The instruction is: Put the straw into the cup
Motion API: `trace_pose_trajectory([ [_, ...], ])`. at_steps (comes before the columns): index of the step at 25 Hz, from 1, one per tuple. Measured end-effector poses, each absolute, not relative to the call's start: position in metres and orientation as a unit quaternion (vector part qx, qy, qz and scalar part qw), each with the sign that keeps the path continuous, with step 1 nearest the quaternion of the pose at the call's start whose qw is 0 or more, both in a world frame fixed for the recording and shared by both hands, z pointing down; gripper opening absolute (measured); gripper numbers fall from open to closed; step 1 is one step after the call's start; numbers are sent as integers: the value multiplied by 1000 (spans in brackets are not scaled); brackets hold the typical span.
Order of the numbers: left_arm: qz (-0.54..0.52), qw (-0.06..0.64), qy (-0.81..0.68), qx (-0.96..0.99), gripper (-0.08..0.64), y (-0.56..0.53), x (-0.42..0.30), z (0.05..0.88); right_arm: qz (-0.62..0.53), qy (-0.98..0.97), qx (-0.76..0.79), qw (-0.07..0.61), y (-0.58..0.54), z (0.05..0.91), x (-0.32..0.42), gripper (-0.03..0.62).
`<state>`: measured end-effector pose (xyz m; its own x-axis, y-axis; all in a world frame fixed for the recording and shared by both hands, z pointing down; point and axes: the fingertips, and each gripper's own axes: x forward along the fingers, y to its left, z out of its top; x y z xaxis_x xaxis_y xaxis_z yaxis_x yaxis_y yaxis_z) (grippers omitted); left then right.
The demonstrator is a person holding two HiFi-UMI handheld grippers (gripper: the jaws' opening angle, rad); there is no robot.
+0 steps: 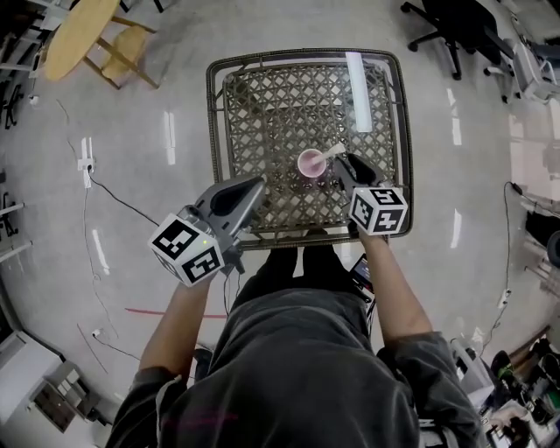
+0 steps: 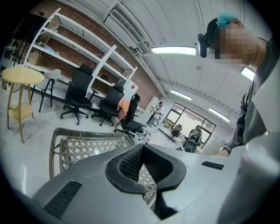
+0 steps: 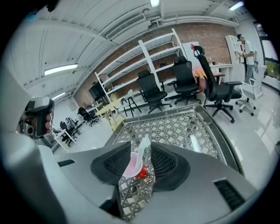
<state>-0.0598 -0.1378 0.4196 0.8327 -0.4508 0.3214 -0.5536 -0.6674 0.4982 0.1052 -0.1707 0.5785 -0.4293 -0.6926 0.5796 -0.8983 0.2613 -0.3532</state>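
Note:
A small pink cup (image 1: 310, 163) stands on the wicker table (image 1: 262, 96), right of its middle and near the front. A white straw (image 1: 333, 154) leans in the cup, its top tilted to the right. My right gripper (image 1: 340, 164) is just right of the cup. In the right gripper view the straw (image 3: 143, 151) rises from the cup (image 3: 130, 165) between the jaws of my right gripper (image 3: 141, 145); they stand apart, with a gap on the straw's left. My left gripper (image 1: 259, 183) hovers shut and empty over the table's front left (image 2: 141, 148).
The table (image 3: 175, 127) is square with a raised woven rim (image 1: 213, 114) and a glass top. A round yellow stool (image 1: 80, 33) stands far left and office chairs (image 1: 455, 26) far right. Cables (image 1: 122, 203) run over the floor. The person's legs are against the front edge.

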Motion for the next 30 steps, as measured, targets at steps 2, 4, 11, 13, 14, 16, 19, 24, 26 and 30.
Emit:
trace_pose_trajectory([
  [2, 83, 300, -276, 909, 8, -136, -59, 418, 321, -781, 512, 155, -169, 569, 106, 103],
  [4, 82, 300, -277, 909, 9, -136, -58, 416, 314, -784, 514, 152, -168, 559, 107, 103],
  [11, 78, 290, -273, 914, 9, -136, -56, 412, 264, -803, 510, 160, -165, 517, 100, 103],
  [13, 78, 287, -271, 915, 8, -136, -55, 409, 252, -808, 508, 160, -164, 504, 99, 103],
  [14, 78, 287, -270, 916, 9, -136, -55, 408, 249, -810, 507, 158, -164, 499, 98, 103],
  [16, 77, 284, -269, 917, 8, -135, -56, 407, 244, -812, 507, 153, -162, 489, 96, 103],
  [19, 76, 280, -267, 919, 9, -133, -56, 406, 237, -815, 507, 150, -157, 480, 95, 103],
  [24, 70, 267, -264, 924, 9, -136, -55, 392, 229, -818, 508, 142, -151, 460, 93, 103],
  [26, 67, 262, -262, 926, 8, -136, -55, 386, 224, -818, 511, 140, -149, 452, 93, 101],
  [30, 62, 254, -261, 929, 9, -134, -55, 378, 210, -822, 512, 137, -143, 435, 89, 101],
])
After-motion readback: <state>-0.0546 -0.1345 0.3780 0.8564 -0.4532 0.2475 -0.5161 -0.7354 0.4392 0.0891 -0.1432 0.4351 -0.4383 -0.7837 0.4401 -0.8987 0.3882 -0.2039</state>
